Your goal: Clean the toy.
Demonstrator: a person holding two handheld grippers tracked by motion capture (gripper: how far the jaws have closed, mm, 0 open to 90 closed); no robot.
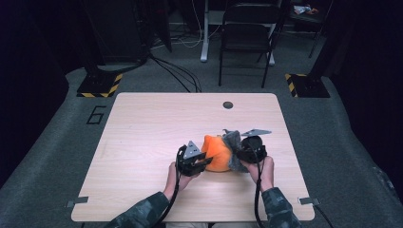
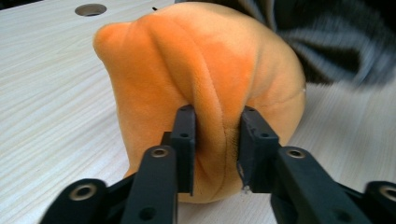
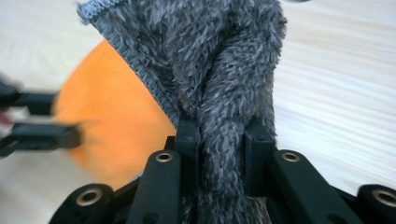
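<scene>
jaws of left gripper [image 2: 217, 154] pinch orange plush [image 2: 205, 84]; right gripper [image 3: 219, 158] pinches grey cloth [image 3: 210, 60].

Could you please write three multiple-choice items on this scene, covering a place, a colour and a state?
1. Where does the round hole in the table lie?
A. near the far edge
B. near the person
C. at the left corner

2. What colour is the plush item pinched by the left gripper?
A. green
B. orange
C. white

3. What is the right gripper doing?
A. hanging open
B. lying on the table
C. clamping the fuzzy grey fabric

Answers: 1 A, beyond the grippers; 2 B, bright orange between the jaws; 3 C, the fabric is bunched between the jaws.
</scene>
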